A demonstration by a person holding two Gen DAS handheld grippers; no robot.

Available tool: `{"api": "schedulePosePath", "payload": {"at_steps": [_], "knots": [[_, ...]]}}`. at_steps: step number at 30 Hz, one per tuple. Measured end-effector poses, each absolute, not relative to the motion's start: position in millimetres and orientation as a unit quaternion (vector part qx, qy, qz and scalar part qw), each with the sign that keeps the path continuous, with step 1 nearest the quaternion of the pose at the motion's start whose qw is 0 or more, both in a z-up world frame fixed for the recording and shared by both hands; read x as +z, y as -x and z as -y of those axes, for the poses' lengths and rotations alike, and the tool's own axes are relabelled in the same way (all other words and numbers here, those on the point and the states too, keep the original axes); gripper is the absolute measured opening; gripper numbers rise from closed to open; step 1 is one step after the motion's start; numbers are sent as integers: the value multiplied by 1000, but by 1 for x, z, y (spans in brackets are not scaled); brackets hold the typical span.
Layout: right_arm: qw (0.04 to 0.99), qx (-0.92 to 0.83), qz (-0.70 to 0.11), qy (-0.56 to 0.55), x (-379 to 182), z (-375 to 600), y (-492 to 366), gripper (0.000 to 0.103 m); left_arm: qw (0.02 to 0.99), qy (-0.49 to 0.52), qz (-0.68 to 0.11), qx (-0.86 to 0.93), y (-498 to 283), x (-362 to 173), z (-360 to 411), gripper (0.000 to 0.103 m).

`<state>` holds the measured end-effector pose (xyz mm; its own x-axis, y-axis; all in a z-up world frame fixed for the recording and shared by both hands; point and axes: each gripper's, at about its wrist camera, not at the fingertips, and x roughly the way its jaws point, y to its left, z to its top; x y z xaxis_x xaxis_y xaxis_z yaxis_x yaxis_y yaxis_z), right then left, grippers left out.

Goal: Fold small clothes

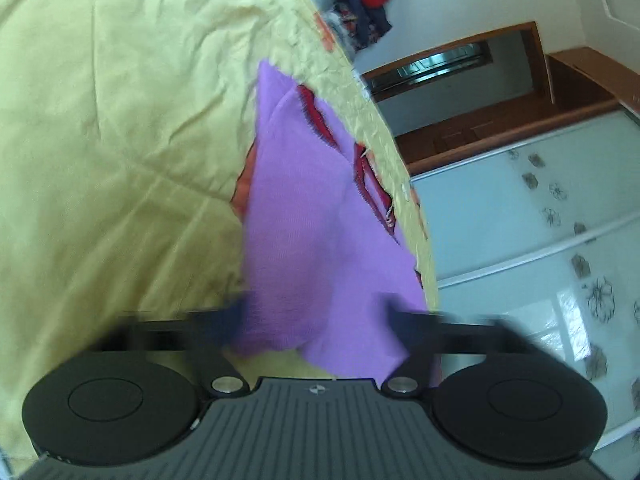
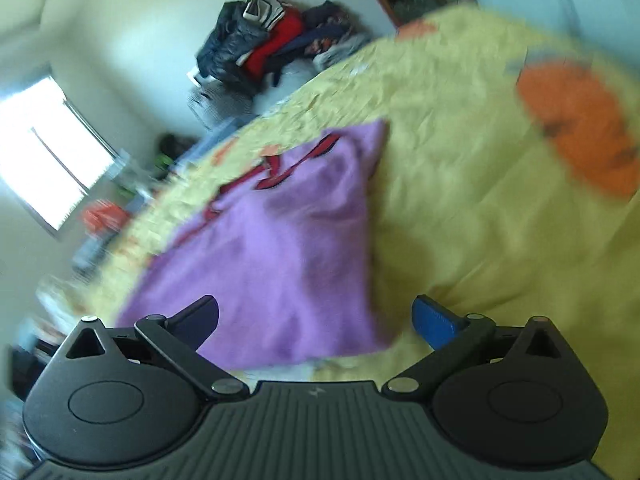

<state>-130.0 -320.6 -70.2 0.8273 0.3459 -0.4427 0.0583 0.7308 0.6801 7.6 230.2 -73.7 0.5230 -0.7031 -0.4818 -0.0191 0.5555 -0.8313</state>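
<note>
Lying along the edge of the wrinkled yellow bedspread [image 1: 120,140], the small lilac knitted garment with red and black trim [image 1: 304,208] runs from the centre of the left wrist view down to its lower middle, folded over on itself into a long narrow shape. At the bottom of that view, the left gripper [image 1: 316,312] has its blurred dark fingers apart on either side of the garment's near end; cloth sits between them, but the pads do not seem to press it, so I read this one as released. To the right, a white sliding wardrobe with flower prints [image 1: 540,220] fills the frame's side.

In the right wrist view the same garment sits left of centre, its near hem just ahead of the right gripper [image 2: 316,320], whose jaws stand spread wide with one blue pad [image 2: 436,320] showing and nothing between them. A heap of dark and red clothes [image 2: 272,40] waits in the upper middle by the wall. Both tools seem placed at the near end because the fold has been laid down there.
</note>
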Motion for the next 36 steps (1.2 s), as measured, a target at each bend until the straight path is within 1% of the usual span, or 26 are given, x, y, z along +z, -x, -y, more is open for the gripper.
{"api": "schedulePosePath", "payload": {"at_steps": [1,2,3,6,9,11,12,13,14,16,17,18,19,20,21,22,23,25,27,28,29,30,31,33,35,36], "knots": [[884,88,-282,-362,-72,319,125,80,768,394,-460,-209,-9,-78,-225,16],[874,96,-299,-370,-75,316,116,7,782,369,-454,-216,-7,-74,-221,16],[865,96,-307,-384,-79,315,111,11,803,323,-450,-221,-8,-65,-215,16],[870,102,-298,-380,-74,310,109,11,851,193,-432,-229,-2,-30,-196,16],[879,106,-266,-380,-54,316,115,11,881,70,-398,-245,12,9,-179,14],[885,112,-251,-375,-38,321,121,10,892,-7,-375,-251,26,29,-168,8],[891,111,-249,-363,-31,321,124,10,895,-54,-366,-251,34,35,-162,8],[897,103,-251,-348,-26,322,128,10,896,-96,-358,-242,43,35,-159,7],[900,98,-257,-338,-26,324,131,9,894,-114,-363,-234,48,32,-161,7],[906,78,-292,-295,-32,325,136,10,885,-115,-390,-227,52,15,-174,7],[907,56,-318,-271,-37,326,137,13,883,-96,-405,-216,51,6,-184,10],[911,34,-326,-251,-39,326,143,15,880,-44,-419,-219,51,-1,-198,12],[919,26,-322,-227,-37,323,149,25,872,28,-429,-236,52,-7,-213,12],[928,22,-314,-199,-31,318,154,45,859,99,-434,-253,52,-16,-225,16],[938,20,-303,-168,-25,310,158,57,849,156,-433,-261,52,-24,-231,21],[947,25,-289,-139,-18,298,160,79,843,197,-426,-263,52,-30,-234,34],[953,34,-279,-111,-13,285,159,90,835,237,-418,-268,52,-36,-234,48],[958,55,-277,-53,-6,256,153,91,814,330,-401,-261,48,-51,-235,59],[959,61,-277,-23,-7,236,144,91,790,413,-383,-243,43,-67,-237,62],[958,66,-279,-24,-8,231,140,91,779,451,-372,-225,43,-74,-241,64],[957,72,-281,-30,-9,228,136,91,759,501,-359,-212,45,-83,-247,69],[955,75,-283,-36,-11,228,133,91,728,556,-345,-205,48,-95,-252,72],[955,75,-285,-41,-13,229,131,91,705,598,-326,-198,49,-104,-255,72],[954,70,-288,-49,-18,233,129,91,666,665,-289,-178,52,-114,-261,78],[950,68,-298,-61,-22,237,127,91,612,716,-276,-190,49,-121,-257,97],[949,67,-301,-66,-24,239,128,91,587,739,-275,-187,50,-122,-254,102]]}}
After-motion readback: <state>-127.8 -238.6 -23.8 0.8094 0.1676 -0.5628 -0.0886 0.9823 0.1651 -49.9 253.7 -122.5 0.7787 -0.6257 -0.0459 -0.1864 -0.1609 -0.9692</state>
